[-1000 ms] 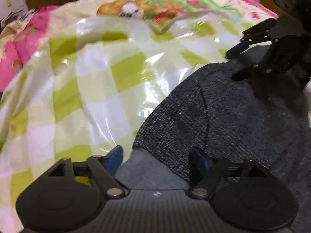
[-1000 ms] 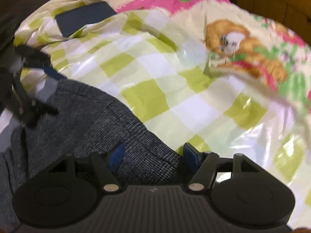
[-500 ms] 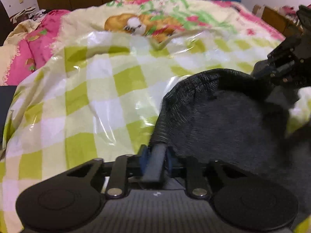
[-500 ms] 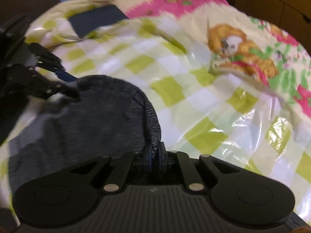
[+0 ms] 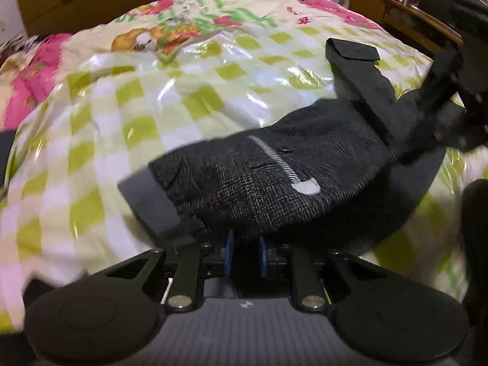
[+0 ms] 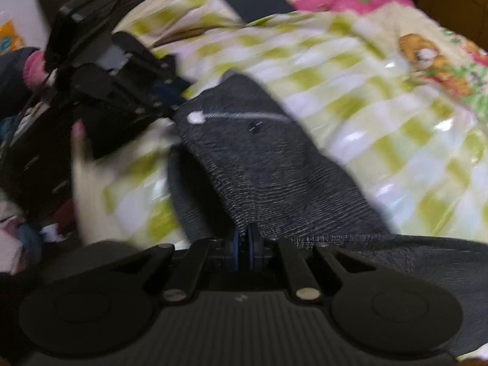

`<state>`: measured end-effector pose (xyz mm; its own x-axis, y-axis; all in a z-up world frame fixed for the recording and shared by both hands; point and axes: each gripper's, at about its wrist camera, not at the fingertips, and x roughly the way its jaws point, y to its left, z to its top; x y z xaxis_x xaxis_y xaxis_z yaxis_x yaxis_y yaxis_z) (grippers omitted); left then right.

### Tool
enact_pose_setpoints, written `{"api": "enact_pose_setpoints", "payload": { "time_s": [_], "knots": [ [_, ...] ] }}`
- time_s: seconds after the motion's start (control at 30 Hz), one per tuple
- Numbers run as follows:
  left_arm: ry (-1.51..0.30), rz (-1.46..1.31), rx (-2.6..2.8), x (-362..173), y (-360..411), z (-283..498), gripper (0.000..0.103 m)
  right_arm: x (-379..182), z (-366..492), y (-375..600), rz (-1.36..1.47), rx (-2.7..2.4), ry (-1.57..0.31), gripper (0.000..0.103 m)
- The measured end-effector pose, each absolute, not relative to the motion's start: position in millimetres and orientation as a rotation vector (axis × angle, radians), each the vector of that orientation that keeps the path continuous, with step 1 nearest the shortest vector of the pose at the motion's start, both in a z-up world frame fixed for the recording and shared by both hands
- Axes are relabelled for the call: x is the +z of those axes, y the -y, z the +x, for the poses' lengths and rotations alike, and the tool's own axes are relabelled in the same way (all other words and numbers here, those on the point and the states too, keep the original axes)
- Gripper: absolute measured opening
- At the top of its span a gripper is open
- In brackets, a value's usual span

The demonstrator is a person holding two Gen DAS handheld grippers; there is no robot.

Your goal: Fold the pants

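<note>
Pants [image 5: 268, 180] now lifted, 2 grippers clamped, no legible labels

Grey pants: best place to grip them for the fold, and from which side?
Grip the grey pants on the doubled edge, one tool per end, coming in from the near side level with the bed. That edge is a thick ridge raised off the checkered plastic sheet. Left tool and right tool are shut on it that way.
</note>
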<state>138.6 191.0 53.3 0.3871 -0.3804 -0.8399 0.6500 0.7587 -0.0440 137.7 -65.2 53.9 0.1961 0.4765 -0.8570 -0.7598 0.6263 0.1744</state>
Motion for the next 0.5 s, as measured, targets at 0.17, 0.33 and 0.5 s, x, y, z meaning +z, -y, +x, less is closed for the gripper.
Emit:
{"api": "enact_pose_setpoints", "payload": {
  "time_s": [0.17,0.33,0.5],
  "knots": [
    [-0.996,0.343,-0.562,19,-200,118,0.033,-8,133,57,-0.299,0.796,-1.123,0.007],
    [-1.001,0.348,-0.458,-5,-212,99,0.033,-22,124,51,-0.336,0.734,-1.113,0.008],
    [-0.883,0.363,-0.42,-7,-205,81,0.041,6,107,41,-0.436,0.668,-0.985,0.015]
  ]
}}
